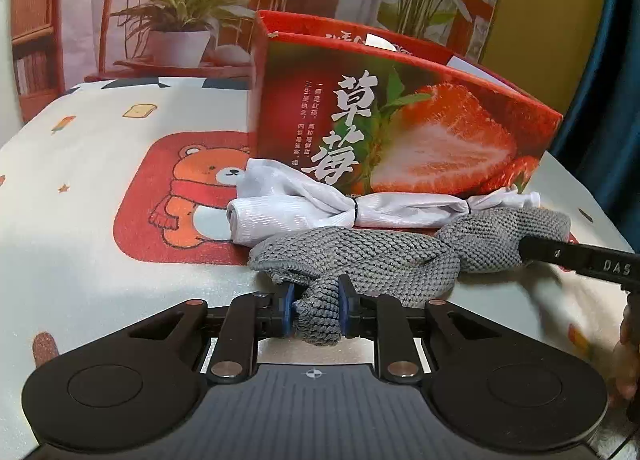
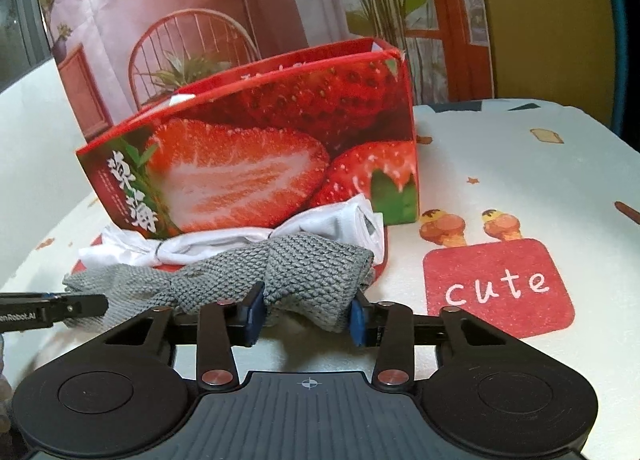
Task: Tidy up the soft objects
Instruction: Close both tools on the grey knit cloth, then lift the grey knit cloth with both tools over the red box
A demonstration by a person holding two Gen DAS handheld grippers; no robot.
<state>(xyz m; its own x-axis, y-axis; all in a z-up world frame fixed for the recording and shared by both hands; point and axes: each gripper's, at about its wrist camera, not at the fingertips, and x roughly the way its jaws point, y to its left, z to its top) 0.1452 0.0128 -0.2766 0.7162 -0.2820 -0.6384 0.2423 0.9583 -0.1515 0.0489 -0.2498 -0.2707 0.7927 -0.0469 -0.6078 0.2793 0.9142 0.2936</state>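
Note:
A grey knitted cloth (image 1: 372,256) lies twisted on the table in front of a red strawberry box (image 1: 400,124). My left gripper (image 1: 318,308) is shut on one end of the grey cloth. My right gripper (image 2: 306,318) has its jaws around the other end of the grey cloth (image 2: 304,272), with the pads still apart. A white fabric bundle (image 1: 320,204) tied with black bands lies between the grey cloth and the box; it also shows in the right wrist view (image 2: 248,240). The right gripper's finger (image 1: 580,260) shows in the left wrist view.
The strawberry box (image 2: 260,148) is open at the top. The table has a cartoon cloth with a bear patch (image 1: 192,200) and a red "cute" patch (image 2: 498,288). A printed backdrop (image 1: 180,12) of a chair and plants stands behind.

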